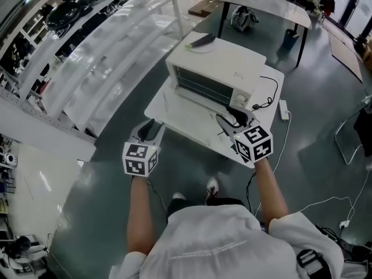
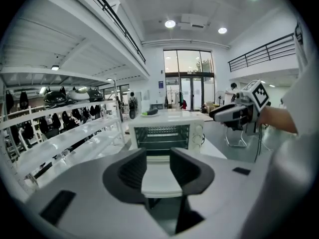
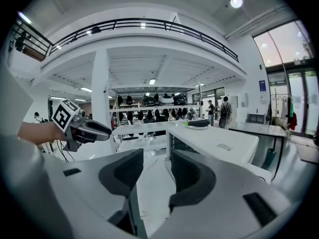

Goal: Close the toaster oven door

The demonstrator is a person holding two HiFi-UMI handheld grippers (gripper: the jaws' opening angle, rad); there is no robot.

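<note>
Both grippers are empty. The left gripper [image 2: 158, 166] has its jaws apart with nothing between the pads, and it hangs off the near-left edge of the small white table [image 1: 163, 110]. The right gripper [image 3: 152, 174] is open as well, over the table just by the front-right corner of the toaster oven [image 1: 216, 73], close to its knobs.

Risks from here, as I judge them:
- A push on the door [image 2: 162, 154] that's too hard or off-centre could slide the oven back on the smooth tabletop – it looks light.
- A jolt could also shift the plate [image 1: 200, 42] w/ a dark item that sits on the oven's top, near the far-left corner.
- A jaw that slips off the door's edge would let it drop open again.
- The black cable [image 1: 268, 96] loops on the table at the oven's right, near the right gripper, so it could snag.

The oven is a white box, roughly mid-table, front toward the person. Its mouth is open and the wire rack inside is plain to see. The door seems folded down flat – in the left gripper view it shows only as a thin dark strip under the opening, so I can't make out the handle.

Beyond are long white shelves [image 1: 110, 51] at left, and more tables further back.
</note>
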